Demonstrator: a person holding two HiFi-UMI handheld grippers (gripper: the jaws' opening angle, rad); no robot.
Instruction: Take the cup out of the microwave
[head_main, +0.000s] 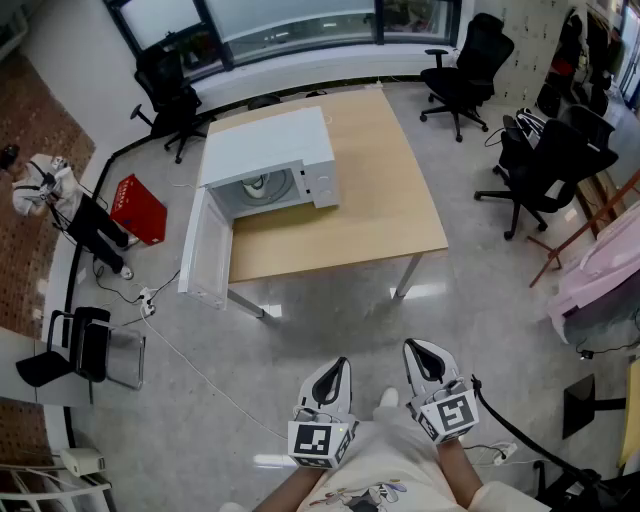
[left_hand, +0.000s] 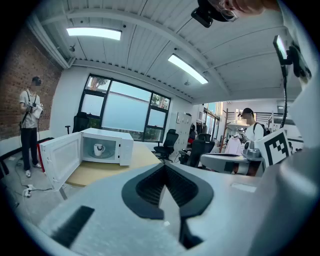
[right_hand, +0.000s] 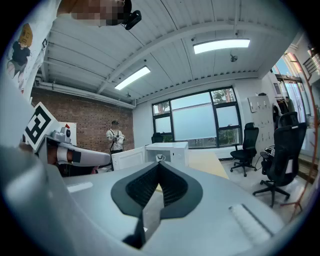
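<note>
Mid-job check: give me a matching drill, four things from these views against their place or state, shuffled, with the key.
Things:
1. microwave door
2. cup
3. red box
4. left claw

Place or state:
A. on the floor, left of the table
B. swung open
C. shut, nothing in it
D. inside the microwave

Pairs: 1-B, 2-D, 3-A, 4-C

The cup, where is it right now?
In the left gripper view, the cup sits left of centre, inside the open microwave on the wooden table.
</note>
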